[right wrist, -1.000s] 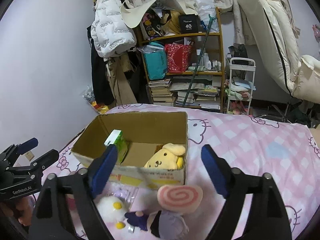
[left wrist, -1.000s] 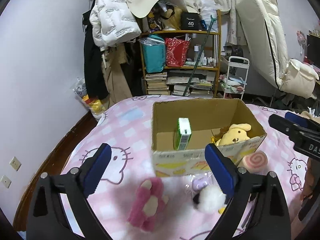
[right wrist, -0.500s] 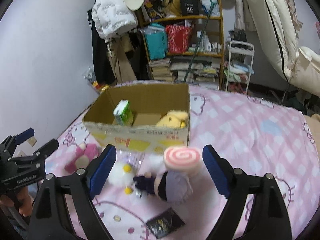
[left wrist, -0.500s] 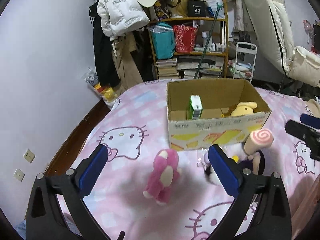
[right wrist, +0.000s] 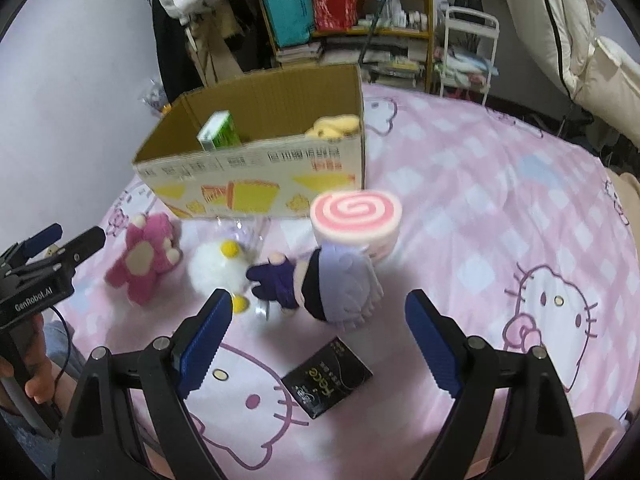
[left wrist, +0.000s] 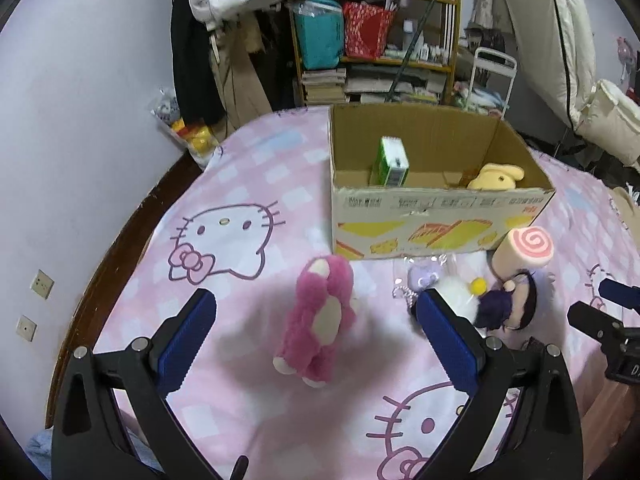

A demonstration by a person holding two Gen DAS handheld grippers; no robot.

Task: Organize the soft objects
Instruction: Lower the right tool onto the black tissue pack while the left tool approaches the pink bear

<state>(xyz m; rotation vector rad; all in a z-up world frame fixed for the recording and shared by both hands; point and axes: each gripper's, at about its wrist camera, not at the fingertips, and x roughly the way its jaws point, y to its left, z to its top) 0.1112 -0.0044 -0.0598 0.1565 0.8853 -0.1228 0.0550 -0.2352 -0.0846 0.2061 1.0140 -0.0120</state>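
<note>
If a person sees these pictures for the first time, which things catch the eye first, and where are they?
The pink plush lying on the Hello Kitty bedspread stands out first, between the fingers of the open left gripper. Behind it is an open cardboard box with a yellow plush and a green carton inside. In front of the box, a pink swirl roll, a white plush and a purple doll lie ahead of the open right gripper.
</note>
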